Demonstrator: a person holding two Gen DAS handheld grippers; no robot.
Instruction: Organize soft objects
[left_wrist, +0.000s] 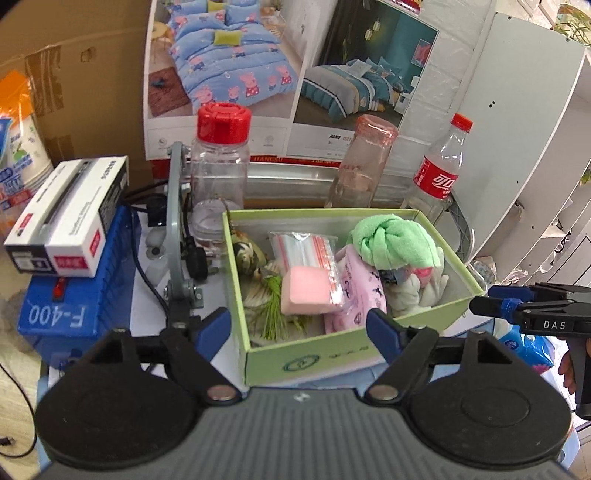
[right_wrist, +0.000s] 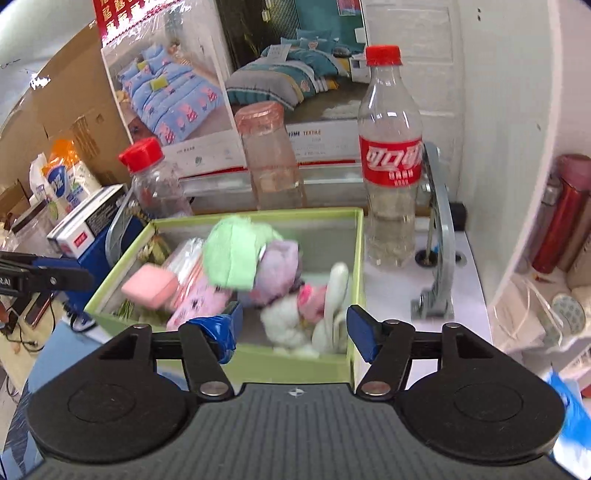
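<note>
Behind the box we see a red-capped clear jar, a pink upturned cup and a cola bottle; a blue machine sits left.

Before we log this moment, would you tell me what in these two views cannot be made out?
- Right wrist view: the white plush toy and green cloth in the green box are motion-blurred; details are unreadable.
- Left wrist view: the plush is mostly hidden under the green cloth.
- Left wrist view: the blue pack is covered by the right gripper and its print is unreadable.
</note>
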